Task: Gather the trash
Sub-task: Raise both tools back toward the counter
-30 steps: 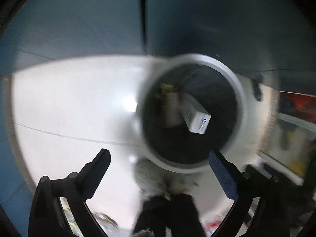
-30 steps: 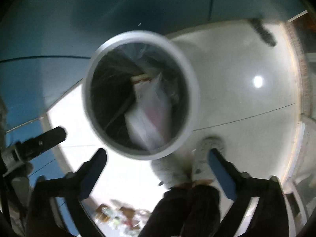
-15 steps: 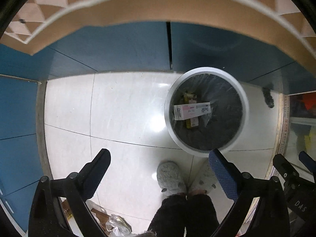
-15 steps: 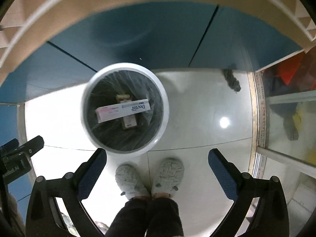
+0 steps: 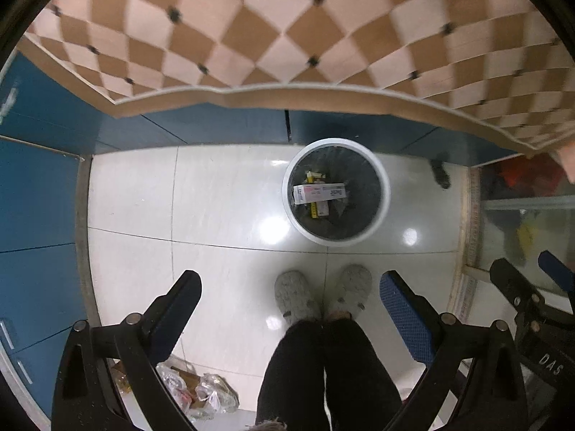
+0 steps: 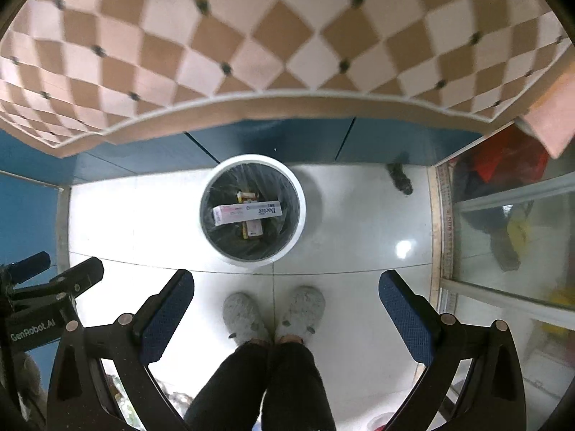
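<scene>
Trash is the concern, and neither tool carries any: the left tool and the right tool both stand wide apart with nothing between their blue pads, pointed straight down at the floor, probably so the person can survey what is left. Just past the fingers are the person's grey slippers on white floor tiles. Ahead of the feet, near the blue cabinet doors, stands the white waste bin with a dark liner; a white toothpaste-style carton lies across smaller packets inside. More crumpled wrappers lie on the floor behind the left tool, likely next. A checkered surface overhangs everything
</scene>
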A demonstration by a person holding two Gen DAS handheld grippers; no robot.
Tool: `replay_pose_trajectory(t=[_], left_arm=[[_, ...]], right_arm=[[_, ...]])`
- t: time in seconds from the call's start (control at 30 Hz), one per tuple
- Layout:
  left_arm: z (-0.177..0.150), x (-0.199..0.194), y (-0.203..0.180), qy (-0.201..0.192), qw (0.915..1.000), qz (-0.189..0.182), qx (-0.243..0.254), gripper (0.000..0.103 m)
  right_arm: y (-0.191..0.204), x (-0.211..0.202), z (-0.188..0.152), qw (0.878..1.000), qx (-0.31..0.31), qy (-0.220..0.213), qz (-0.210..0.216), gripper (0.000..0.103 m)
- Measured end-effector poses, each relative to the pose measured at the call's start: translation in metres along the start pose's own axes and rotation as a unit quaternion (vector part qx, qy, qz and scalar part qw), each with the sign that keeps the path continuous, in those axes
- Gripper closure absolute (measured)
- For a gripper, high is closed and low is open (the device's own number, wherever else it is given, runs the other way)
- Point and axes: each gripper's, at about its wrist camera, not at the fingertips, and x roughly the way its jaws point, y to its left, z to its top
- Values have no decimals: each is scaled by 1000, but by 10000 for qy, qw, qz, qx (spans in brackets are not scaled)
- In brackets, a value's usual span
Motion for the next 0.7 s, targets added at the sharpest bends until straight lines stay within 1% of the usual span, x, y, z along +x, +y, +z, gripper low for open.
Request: replay_pose_trajectory(t=[0.1,0.2,0.27,0.37,0.57,0.7], left_arm=[[-11,-49,-1,-87,9999,-81,53,2],[-20,-90,-3,-151,9996,-203,103,2],[-25,-116,-4,-215,9993,-283,130,2],[-32,-154,-4,-384,9984,-384,155,2],[-42,-206,-2,-689,9963,-461,212,2],[-44,-228,2,-852,9951,-456,211,2]], right_arm=[[-3,-59,-5,9999,31,-119,13,0],[-5,-107,-9,9998,82,-182,62,0],[-5,-147,-12,9996,94,-258,104,0],[-4,-197,-17,9992,6,-380,92,0],[-6,-265,-29,9984,-51,-542,135,0],[-6,-295,-35,9978,-19,-625,207,0]])
